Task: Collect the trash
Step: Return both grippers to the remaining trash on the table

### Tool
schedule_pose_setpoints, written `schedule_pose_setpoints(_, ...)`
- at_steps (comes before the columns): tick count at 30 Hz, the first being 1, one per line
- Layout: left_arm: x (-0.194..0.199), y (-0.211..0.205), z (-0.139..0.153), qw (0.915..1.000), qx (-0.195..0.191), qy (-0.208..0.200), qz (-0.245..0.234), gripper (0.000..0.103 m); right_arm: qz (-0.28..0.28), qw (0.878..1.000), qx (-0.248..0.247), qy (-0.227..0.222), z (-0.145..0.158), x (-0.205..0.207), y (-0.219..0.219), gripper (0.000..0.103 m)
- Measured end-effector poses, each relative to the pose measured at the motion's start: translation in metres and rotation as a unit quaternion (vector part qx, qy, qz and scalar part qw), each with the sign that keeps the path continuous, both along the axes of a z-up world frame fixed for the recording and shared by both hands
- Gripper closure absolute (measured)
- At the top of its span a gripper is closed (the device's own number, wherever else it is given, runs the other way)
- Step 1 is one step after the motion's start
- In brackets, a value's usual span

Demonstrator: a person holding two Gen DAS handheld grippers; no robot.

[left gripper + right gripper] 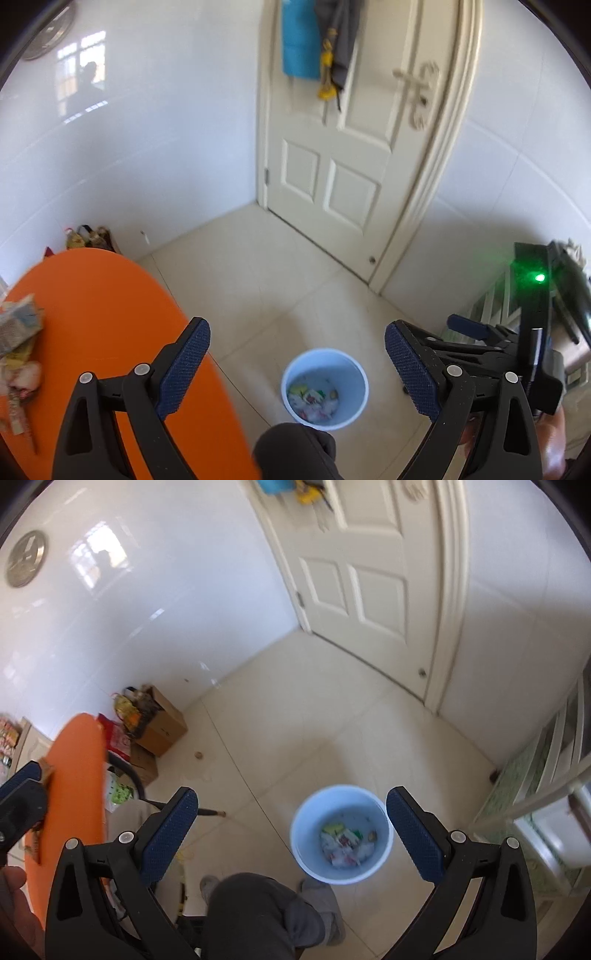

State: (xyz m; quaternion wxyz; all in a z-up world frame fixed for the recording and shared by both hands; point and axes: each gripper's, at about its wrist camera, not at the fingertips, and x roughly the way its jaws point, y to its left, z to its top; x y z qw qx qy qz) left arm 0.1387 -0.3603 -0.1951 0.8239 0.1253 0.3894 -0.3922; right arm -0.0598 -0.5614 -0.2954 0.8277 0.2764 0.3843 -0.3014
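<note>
Both the left gripper [297,363] and the right gripper [291,825] hang with jaws spread wide and nothing between them. Below and just ahead stands the blue bin [341,834], with wrappers already in its bottom. More trash [18,332], probably crumpled packaging though blurred, lies on the orange desk [103,314] to the left, yet to be collected. Beyond: tiled floor [295,709], white walls, a closed door [332,147].

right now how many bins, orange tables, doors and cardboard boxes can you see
blue bin: 1
orange table: 1
door: 1
cardboard box: 1
total: 4
</note>
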Motion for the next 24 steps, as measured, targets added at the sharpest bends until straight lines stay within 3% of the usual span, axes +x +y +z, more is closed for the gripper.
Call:
schedule_pose_setpoints(12,-0.039,0.193,0.081,0.9910,-0.078,-0.057,0.092,0.006,0.093,0.989,-0.086,-0.078,0.110,0.056,0.117,0.000)
schedule_pose_setpoints(17,-0.061,0.261,0.097,0.9781,-0.091,-0.095,0.161,0.001,0.150,0.977,-0.107,-0.112,0.139,0.083,0.176,0.000)
schedule_pose_setpoints(24,-0.104,0.353,0.100,0.9528,-0.102,-0.127,0.256,0.001,0.230,0.956,-0.126,-0.132,0.156,0.123,0.248,0.000)
